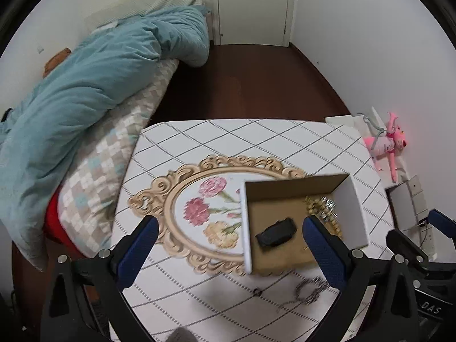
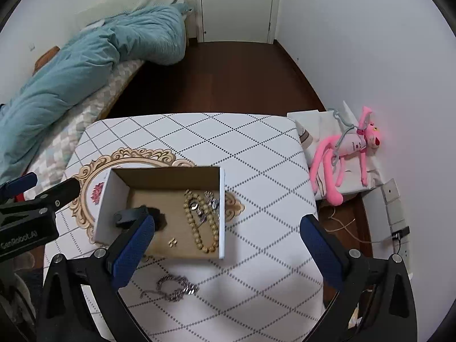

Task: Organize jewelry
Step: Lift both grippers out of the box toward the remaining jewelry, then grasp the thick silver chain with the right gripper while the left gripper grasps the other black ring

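Note:
An open cardboard box (image 1: 353, 208) (image 2: 114, 199) stands on the table (image 2: 256, 171). Inside lie a black wristband (image 1: 276, 232) (image 2: 129, 215), a gold bead necklace (image 2: 196, 225) (image 1: 322, 209), silver pieces (image 2: 211, 199) and small gold earrings (image 2: 172, 241). A silver chain bracelet (image 2: 176, 285) (image 1: 309, 289) lies on the table in front of the box, with a small ring (image 1: 257, 292) beside it. My left gripper (image 1: 228, 242) is open and empty above the box's left side. My right gripper (image 2: 228, 242) is open and empty above the box's right front corner.
An ornate oval floral mat (image 1: 199, 211) lies under the box. A bed with a teal duvet (image 1: 85, 91) stands left of the table. A pink plush toy (image 2: 350, 154) and wall sockets (image 2: 396, 208) are at the right. Dark floor and a door (image 2: 236, 5) lie beyond.

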{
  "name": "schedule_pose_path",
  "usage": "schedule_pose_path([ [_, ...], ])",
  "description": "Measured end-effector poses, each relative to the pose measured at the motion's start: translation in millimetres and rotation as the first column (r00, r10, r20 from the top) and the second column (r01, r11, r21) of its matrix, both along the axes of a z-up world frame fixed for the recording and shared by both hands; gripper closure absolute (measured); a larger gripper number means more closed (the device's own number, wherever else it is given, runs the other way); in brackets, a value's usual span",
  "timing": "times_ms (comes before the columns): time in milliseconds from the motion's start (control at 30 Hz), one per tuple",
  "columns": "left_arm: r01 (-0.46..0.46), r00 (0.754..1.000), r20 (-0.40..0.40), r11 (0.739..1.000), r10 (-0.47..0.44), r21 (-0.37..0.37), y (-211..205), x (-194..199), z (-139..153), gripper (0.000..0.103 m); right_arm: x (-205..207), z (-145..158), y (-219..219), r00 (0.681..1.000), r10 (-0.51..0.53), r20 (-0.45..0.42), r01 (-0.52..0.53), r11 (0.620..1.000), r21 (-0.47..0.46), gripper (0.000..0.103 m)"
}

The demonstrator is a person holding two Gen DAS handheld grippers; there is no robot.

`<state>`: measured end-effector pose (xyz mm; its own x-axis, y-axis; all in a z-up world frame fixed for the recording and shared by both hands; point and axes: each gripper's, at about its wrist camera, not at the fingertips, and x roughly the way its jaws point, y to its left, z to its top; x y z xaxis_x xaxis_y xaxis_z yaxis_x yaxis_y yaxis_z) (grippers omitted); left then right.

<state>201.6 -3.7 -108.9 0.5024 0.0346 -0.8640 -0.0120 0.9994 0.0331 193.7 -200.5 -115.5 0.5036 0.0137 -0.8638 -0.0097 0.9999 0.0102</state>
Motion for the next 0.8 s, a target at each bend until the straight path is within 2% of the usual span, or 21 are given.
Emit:
schedule_pose_path([
  [133,-0.026,0.999,-0.018,0.999,0.027,0.032,4,-28,-19,0.000,-27,-23,1,0.999,-0.022,-0.041,0.024,0.999,0.034,0.000],
  [267,-0.033,0.996,-0.075,0.998,0.038,0.059,6,-50,-55,0.000,-42,-74,5,0.990,-0.028,-0.141,0.038,0.997,0.070,0.000],
  [367,-0.038,0.989,-0.141,0.998,0.045,0.057,9,-56,-84,0.000,-44,-106,13,0.985,-0.014,-0.174,0.026,0.997,0.067,0.000],
  [433,-0.044,0.983,-0.177,0.998,0.051,0.046,12,-57,-100,0.000,-45,-120,18,0.983,-0.003,-0.186,0.018,0.997,0.079,0.002],
  [533,-0.047,0.978,-0.200,0.998,0.053,0.037,15,-58,-114,0.000,-45,-136,24,0.979,0.014,-0.204,0.004,0.997,0.083,0.013],
  [600,-0.048,0.976,-0.211,0.998,0.055,0.039,16,-58,-120,0.000,-47,-145,26,0.977,0.024,-0.212,-0.005,0.996,0.090,0.028],
  [733,-0.049,0.974,-0.222,0.998,0.056,0.035,19,-60,-128,0.000,-52,-143,32,0.988,0.027,-0.152,-0.020,0.999,0.051,0.055],
  [800,-0.049,0.973,-0.225,0.998,0.054,0.031,20,-60,-131,0.000,-51,-142,33,0.989,0.027,-0.149,-0.022,0.999,0.036,0.095],
])
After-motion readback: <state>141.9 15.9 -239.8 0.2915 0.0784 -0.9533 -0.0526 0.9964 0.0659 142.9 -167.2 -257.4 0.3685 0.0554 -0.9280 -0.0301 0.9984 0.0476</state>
